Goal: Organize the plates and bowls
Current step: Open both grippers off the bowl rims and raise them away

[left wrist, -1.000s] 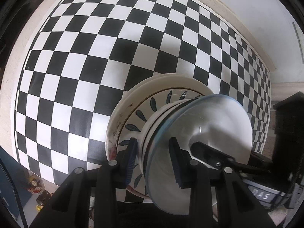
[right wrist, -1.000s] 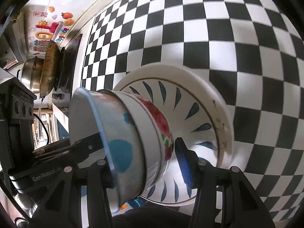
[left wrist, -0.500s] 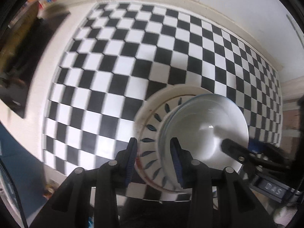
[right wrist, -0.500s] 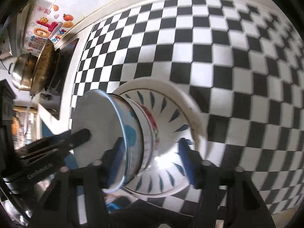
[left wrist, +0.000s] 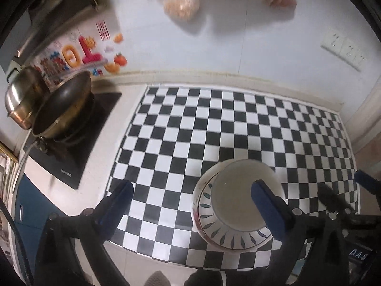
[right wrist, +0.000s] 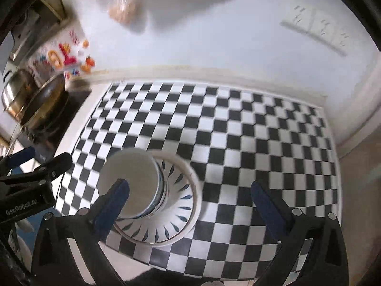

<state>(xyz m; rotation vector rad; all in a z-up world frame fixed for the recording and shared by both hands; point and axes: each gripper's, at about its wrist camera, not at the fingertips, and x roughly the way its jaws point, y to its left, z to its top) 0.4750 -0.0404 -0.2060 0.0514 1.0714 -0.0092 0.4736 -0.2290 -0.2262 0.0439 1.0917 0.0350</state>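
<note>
A stack of bowls (left wrist: 233,197) stands upright in a white plate with blue leaf marks (left wrist: 226,238) on the checkered mat. The top bowl is plain pale inside. My left gripper (left wrist: 193,200) hangs above the stack's left side, its jaws opening wide and gripping nothing. My right gripper (right wrist: 190,200) hangs above the right of the bowls (right wrist: 133,178) and plate (right wrist: 181,209), its jaws also opening, with nothing between the pads. Each gripper shows at the edge of the other's view: the right gripper (left wrist: 345,186) and the left gripper (right wrist: 44,157).
The black-and-white checkered mat (left wrist: 214,124) covers the counter up to the white wall. On the left a black stove (left wrist: 78,147) carries a dark wok (left wrist: 64,109) and a steel pot (left wrist: 21,100). Bags (left wrist: 181,4) hang on the wall.
Both grippers let go of the bowl stack, opened wide and rose away from it. The bowls, tilted before, now stand upright in the plate.
</note>
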